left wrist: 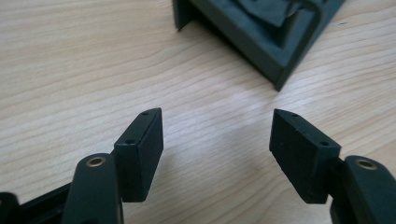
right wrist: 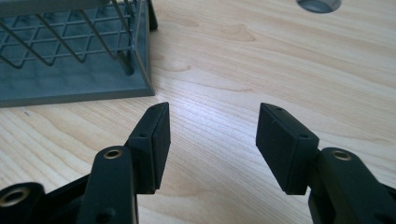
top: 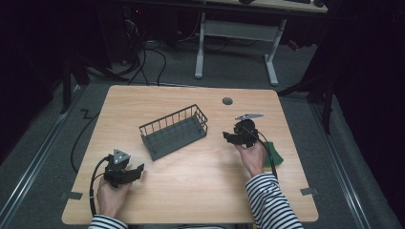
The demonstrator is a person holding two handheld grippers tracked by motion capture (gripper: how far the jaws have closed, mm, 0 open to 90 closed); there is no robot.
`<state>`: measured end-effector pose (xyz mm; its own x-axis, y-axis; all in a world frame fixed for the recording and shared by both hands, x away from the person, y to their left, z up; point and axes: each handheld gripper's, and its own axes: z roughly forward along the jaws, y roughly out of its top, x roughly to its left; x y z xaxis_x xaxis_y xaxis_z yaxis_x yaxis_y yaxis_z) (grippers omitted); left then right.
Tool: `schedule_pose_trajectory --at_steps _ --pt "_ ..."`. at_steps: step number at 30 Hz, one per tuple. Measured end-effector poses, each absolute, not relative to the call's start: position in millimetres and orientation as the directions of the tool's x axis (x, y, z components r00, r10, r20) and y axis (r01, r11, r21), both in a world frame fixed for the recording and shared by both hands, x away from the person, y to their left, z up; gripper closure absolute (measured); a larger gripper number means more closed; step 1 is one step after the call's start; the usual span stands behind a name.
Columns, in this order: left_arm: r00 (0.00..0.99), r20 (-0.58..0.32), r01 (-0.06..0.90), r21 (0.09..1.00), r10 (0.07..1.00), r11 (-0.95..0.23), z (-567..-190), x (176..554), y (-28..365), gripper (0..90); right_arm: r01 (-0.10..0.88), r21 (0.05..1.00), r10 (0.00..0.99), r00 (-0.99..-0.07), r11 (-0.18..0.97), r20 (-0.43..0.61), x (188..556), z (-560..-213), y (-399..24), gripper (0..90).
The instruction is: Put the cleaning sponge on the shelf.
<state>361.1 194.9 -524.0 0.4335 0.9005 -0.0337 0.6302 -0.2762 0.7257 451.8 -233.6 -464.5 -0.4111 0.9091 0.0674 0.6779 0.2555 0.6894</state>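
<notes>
Hands (high view): left hand and right hand come in at the near table edge, both in striped sleeves.
Left gripper (high view): low over the near left of the wooden table, jaws apart, holding nothing.
Right gripper (high view): right of the wire basket, jaws apart, empty; a green object lies just behind the hand.
Basket (high view): mid-table, set at a slant, between the two grippers and apart from both.
Left gripper view: pads spread wide over bare wood; basket corner ahead, untouched.
Right gripper view: pads spread, nothing between; basket ahead to the left, grey table grommet farther off.
</notes>
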Motion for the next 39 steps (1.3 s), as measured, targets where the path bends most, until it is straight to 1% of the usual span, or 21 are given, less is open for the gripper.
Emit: schedule_pose_trajectory --at_steps 3,5,6,10,11,15,18,21,23,26,29,32,35,37,39 --pt "0.422 -0.039 0.641 0.719 0.906 -0.268 -530 362 198 35.6 0.670 0.694 0.908 -0.414 0.263 0.056 448 -460 -238 43.9" --pt "0.418 -0.028 0.638 0.720 0.908 -0.272 -532 361 198 35.4 0.670 0.691 0.909 -0.414 0.270 0.047 442 -454 -246 40.3" --pt "0.418 -0.029 0.637 0.722 0.908 -0.271 -532 361 198 35.4 0.670 0.691 0.909 -0.414 0.270 0.047 442 -454 -246 40.3" --pt "0.415 -0.015 0.624 0.733 0.910 -0.272 -534 360 199 35.2 0.654 0.715 0.919 -0.391 0.247 0.040 430 -451 -263 38.9" --pt "0.415 -0.017 0.617 0.740 0.910 -0.268 -535 360 199 34.3 0.671 0.701 0.926 -0.376 0.241 0.041 426 -451 -272 37.1" --pt "0.405 -0.017 0.615 0.745 0.914 -0.259 -536 358 201 34.2 0.697 0.676 0.931 -0.362 0.238 0.044 418 -447 -284 37.0" --pt "0.399 -0.016 0.616 0.745 0.917 -0.255 -536 358 201 33.5 0.676 0.706 0.941 -0.336 0.212 0.039 406 -443 -299 38.3" --pt "0.398 -0.016 0.617 0.745 0.917 -0.255 -537 358 200 32.9 0.715 0.664 0.950 -0.312 0.218 0.025 400 -442 -314 39.3" --pt "0.398 -0.016 0.617 0.744 0.917 -0.255 -537 358 200 32.2 0.723 0.658 0.956 -0.294 0.211 0.016 395 -442 -324 40.0" --pt "0.394 -0.018 0.616 0.747 0.919 -0.250 -537 358 200 31.7 0.745 0.635 0.964 -0.267 0.204 0.004 389 -444 -340 37.8" --pt "0.395 -0.019 0.619 0.744 0.918 -0.251 -537 357 200 31.6 0.764 0.609 0.967 -0.255 0.213 -0.017 388 -446 -346 35.6" --pt "0.394 -0.018 0.619 0.744 0.919 -0.251 -537 357 200 31.6 0.780 0.590 0.969 -0.246 0.207 -0.015 387 -451 -354 34.6" --pt "0.394 -0.018 0.619 0.744 0.919 -0.251 -537 357 200 31.5 0.799 0.560 0.967 -0.254 0.221 -0.019 387 -459 -357 33.1" --pt "0.394 -0.018 0.619 0.744 0.919 -0.251 -537 357 200 31.6 0.816 0.533 0.967 -0.253 0.225 -0.021 390 -465 -357 30.4" --pt "0.394 -0.018 0.619 0.744 0.919 -0.251 -537 357 200 31.5 0.818 0.528 0.967 -0.254 0.228 -0.023 392 -466 -357 30.3"
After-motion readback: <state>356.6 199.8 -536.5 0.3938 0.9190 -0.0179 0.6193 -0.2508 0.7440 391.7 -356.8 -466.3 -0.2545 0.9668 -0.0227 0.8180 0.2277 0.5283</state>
